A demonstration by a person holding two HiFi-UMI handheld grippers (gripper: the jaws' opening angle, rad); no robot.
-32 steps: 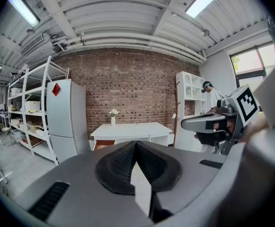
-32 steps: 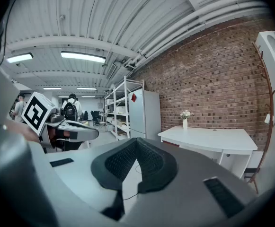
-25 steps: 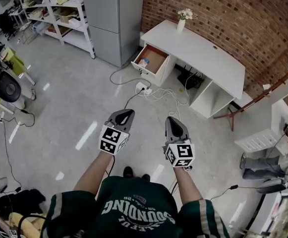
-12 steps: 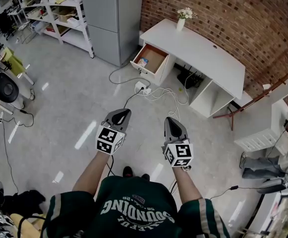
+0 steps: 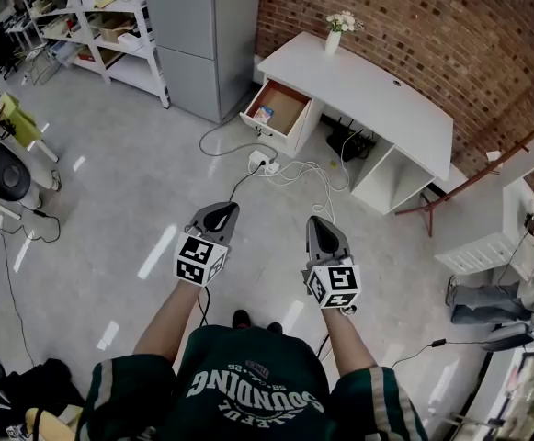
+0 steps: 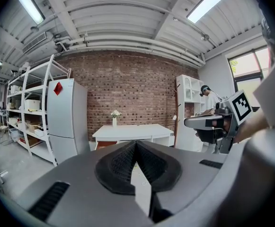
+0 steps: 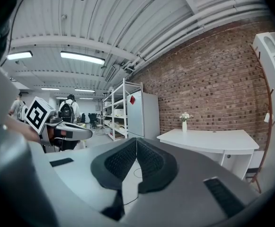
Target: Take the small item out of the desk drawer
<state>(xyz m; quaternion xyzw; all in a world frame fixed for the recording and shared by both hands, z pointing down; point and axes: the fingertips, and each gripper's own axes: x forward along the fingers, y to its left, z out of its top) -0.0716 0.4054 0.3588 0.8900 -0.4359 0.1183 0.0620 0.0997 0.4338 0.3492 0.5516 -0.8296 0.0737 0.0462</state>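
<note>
- A person in a dark green jersey (image 5: 248, 389) stands on the grey floor (image 5: 129, 200), well short of the white desk (image 5: 377, 104), with a gripper in each hand.
- The left gripper (image 5: 224, 211) points toward the desk and is well apart from it. Its fingers are pressed together at the tips, with nothing between them.
- The right gripper (image 5: 316, 226) is just beside the left one and about as far from the desk. Its fingers are likewise closed pad to pad and hold nothing.
- The drawer (image 5: 289, 108) at the desk's left end, as the head view shows it, stands pulled open toward the room.
- The small item (image 5: 264, 114), blue and white, lies inside that drawer near its front left corner. It is too small to tell what it is.
- A vase of flowers (image 5: 337, 33) stands upright on the desk's top at the far corner above the drawer, close to the brick wall (image 5: 414, 26) behind the desk.
- A grey cabinet (image 5: 202, 35) stands just to the left of the desk, with white shelving (image 5: 92, 26) beyond it.
- A power strip (image 5: 263, 162) and loose white cables (image 5: 308, 175) lie on the floor in front of the desk, between the drawer and the two grippers.
- An open white compartment (image 5: 391, 177) sits under the desk's right end.
</note>
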